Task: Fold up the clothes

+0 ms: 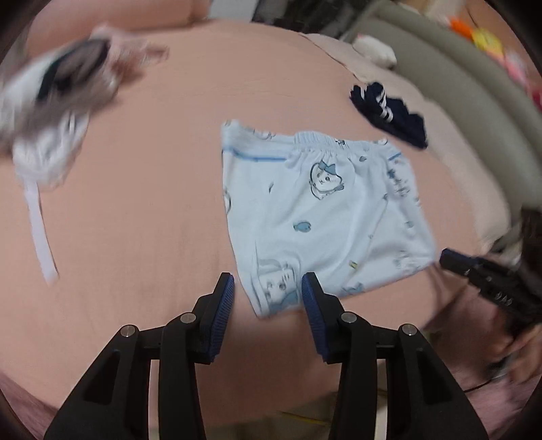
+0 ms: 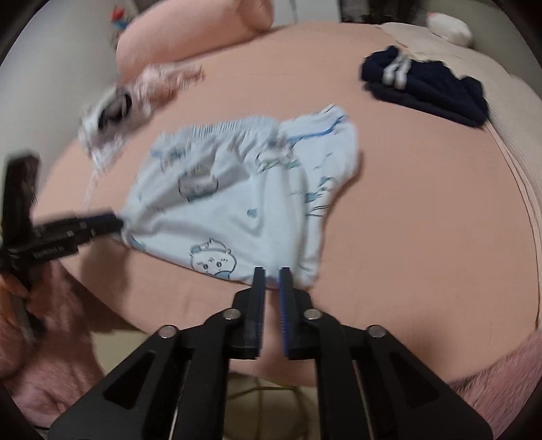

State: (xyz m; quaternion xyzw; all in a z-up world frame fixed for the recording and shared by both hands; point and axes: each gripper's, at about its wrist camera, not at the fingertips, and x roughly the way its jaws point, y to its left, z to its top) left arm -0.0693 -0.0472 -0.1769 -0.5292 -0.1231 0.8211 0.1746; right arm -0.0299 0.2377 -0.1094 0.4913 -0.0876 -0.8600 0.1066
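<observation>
Pink bed sheet (image 1: 135, 210) stretched smooth, wall to wall. At the far end, a plump pink pillow (image 2: 189, 30). In the far corner, a small white soft toy (image 2: 449, 27) beside a ribbed beige blanket (image 2: 508, 111). Along the side, grey-green padded bolsters (image 1: 457, 71), with blurred orange and yellow toys (image 1: 481, 34) beyond. Below the bed's near edge, a yellow cable (image 1: 305, 419).

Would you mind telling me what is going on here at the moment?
A person is folding clothes on a pink bed with a claw in each hand. The light blue printed shorts lie folded, with both claws at their near edge: the left claw open, the right claw slightly open, neither gripping. A dark navy garment and a rumpled pile lie farther back.
</observation>
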